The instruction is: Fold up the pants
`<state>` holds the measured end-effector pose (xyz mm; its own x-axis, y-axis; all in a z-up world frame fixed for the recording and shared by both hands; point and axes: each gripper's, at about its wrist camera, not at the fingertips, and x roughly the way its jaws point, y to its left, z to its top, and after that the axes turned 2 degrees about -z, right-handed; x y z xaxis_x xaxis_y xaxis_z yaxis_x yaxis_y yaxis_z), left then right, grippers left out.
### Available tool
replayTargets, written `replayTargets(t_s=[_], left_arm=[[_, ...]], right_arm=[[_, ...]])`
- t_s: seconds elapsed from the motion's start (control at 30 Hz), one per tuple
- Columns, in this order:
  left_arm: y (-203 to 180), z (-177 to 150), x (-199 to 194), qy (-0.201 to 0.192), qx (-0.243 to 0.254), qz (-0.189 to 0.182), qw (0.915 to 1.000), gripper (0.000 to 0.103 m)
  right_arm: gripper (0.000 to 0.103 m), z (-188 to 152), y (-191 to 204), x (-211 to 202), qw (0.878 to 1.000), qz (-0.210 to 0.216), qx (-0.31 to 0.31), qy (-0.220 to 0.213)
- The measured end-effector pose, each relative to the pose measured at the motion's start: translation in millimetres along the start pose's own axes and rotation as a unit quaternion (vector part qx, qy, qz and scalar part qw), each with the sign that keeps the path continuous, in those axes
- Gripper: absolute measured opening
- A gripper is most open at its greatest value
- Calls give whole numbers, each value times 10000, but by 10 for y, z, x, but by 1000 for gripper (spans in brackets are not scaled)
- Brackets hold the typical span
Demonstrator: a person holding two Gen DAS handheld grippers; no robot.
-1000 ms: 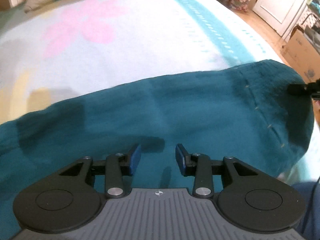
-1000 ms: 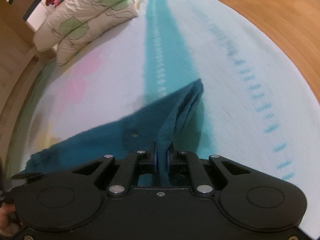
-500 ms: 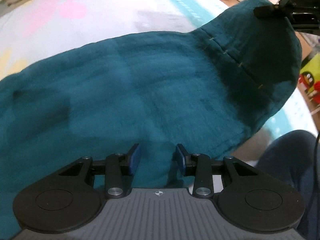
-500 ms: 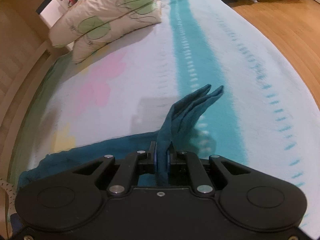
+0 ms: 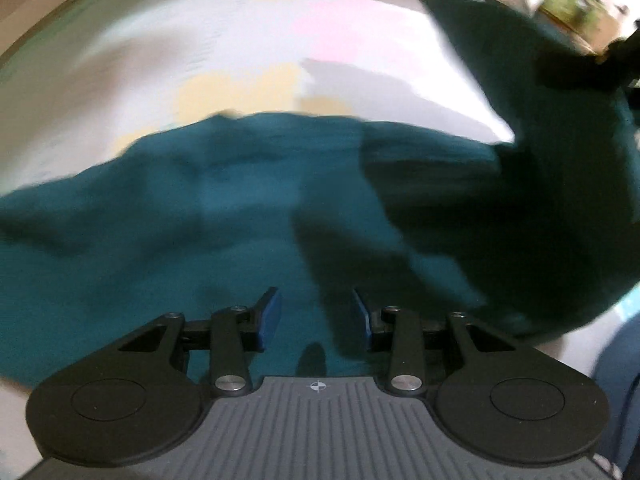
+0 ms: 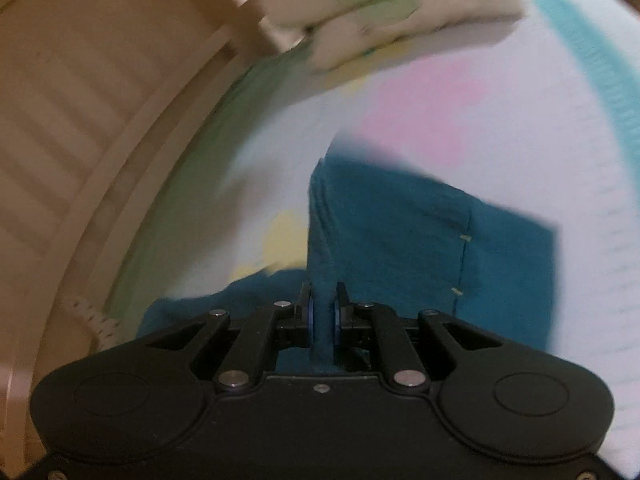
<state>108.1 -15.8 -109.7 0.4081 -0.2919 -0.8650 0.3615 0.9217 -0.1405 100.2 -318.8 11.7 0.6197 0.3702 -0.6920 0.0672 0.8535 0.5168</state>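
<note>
Pants (image 5: 248, 216) teal, blurred; one end lifted, pinched in right gripper (image 6: 323, 312)

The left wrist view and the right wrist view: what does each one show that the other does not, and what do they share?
Only the left wrist view shows the left gripper, open with nothing between its blue pads, above the flat part of the teal pants, and a raised dark flap of them at the right. Only the right wrist view shows the right gripper shut on a fold of the pants, the pillows and the wooden bed frame. Both show the pants lying on the bedspread with its pink and yellow patches, and both are blurred.
</note>
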Motion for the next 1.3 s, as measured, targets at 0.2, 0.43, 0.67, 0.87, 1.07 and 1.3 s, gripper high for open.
replayTargets(t_s=[0.2, 0.43, 0.67, 0.87, 1.07, 1.3], left_arm=[[513, -197, -124, 47, -496, 279, 9984, 37], [536, -153, -284, -87, -696, 319, 9970, 37], [260, 239, -408, -585, -591, -61, 9965, 37], [-36, 388, 60, -265, -346, -253, 9987, 37], [-106, 151, 341, 214, 78, -172, 9996, 37], [95, 440, 123, -115, 5, -27, 9999, 37]], right_arm=[[18, -377, 328, 1077, 9985, 66, -12, 538], [44, -621, 360, 1364, 9966, -10, -192, 796], [52, -435, 13, 658, 9995, -280, -109, 35], [48, -473, -593, 537, 9929, -1120, 354, 173], [43, -675, -827, 687, 9841, -1575, 491, 654], [43, -574, -551, 599, 9888, -1485, -102, 144]])
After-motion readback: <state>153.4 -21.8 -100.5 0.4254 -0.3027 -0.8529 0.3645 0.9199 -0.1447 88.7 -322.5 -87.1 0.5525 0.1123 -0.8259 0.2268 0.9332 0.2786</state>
